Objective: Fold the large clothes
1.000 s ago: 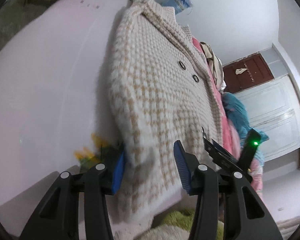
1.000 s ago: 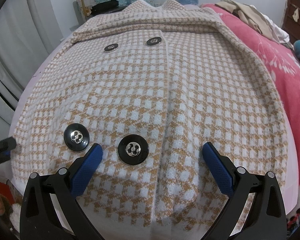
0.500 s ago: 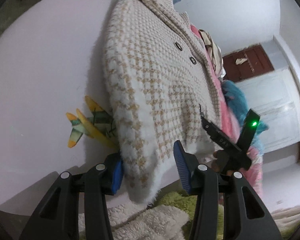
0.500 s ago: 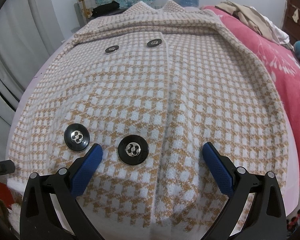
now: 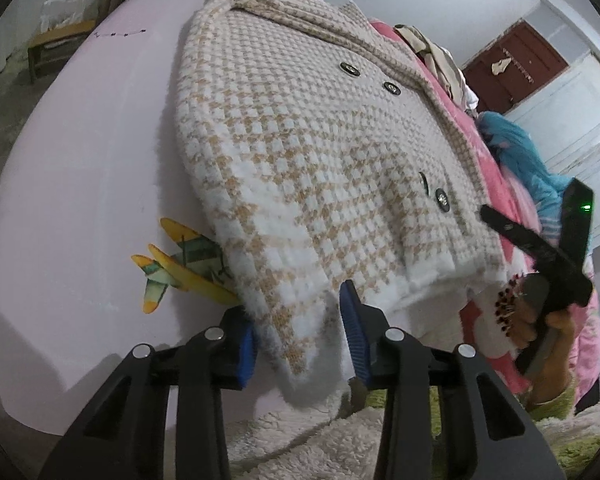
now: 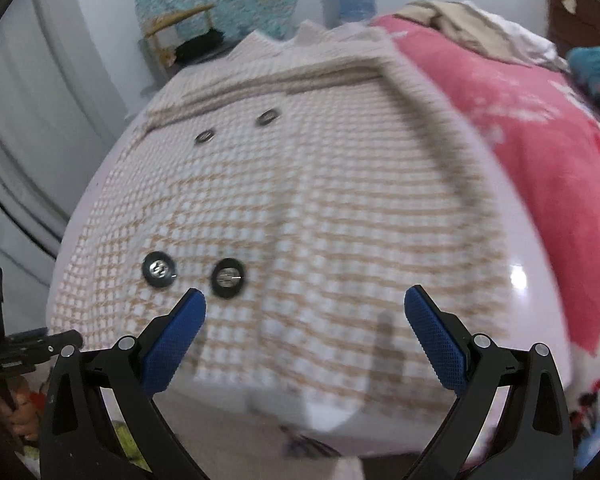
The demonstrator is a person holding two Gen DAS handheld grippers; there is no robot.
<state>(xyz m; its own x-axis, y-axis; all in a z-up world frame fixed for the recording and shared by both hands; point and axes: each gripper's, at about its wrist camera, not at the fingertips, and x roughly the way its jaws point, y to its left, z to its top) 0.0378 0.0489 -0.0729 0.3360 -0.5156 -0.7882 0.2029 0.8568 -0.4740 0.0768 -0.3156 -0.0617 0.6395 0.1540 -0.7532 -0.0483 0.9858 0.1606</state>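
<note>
Change since earlier: left tongs (image 5: 296,328) have been drawn back toward the near hem of the coat (image 5: 312,152), and their jaws have just been closing, with the hem corner between them. More of the plane print (image 5: 180,264) on the sheet is uncovered than a second ago.
Right-side change: right tongs (image 6: 304,336) have been pulled back from the fabric; the lower buttons (image 6: 228,279) are seen farther from the pads, and the view is blurred by motion.
Left tongs state: partly closed about the hanging hem corner. One pad is seen against the fluffy edge; whether the cloth is firmly pinched cannot be told.
Right tongs state: spread wide, nothing held, hovering above the lower front of the coat.
Coat position: laid flat, front up and buttoned, on the pink bed (image 5: 80,140); collar at the far end, hem overhanging the near edge above a white rug (image 5: 308,440).
Neighbouring items: a red blanket (image 6: 520,128) lies just beside the coat on the right; a clothes pile (image 6: 472,28) lies beyond it.
Meaning for task: the hem corner appears to be in the course of being taken up for a first fold. No fold has been made yet.
Risk: the thick pile may slip from a shallow grip.
</note>
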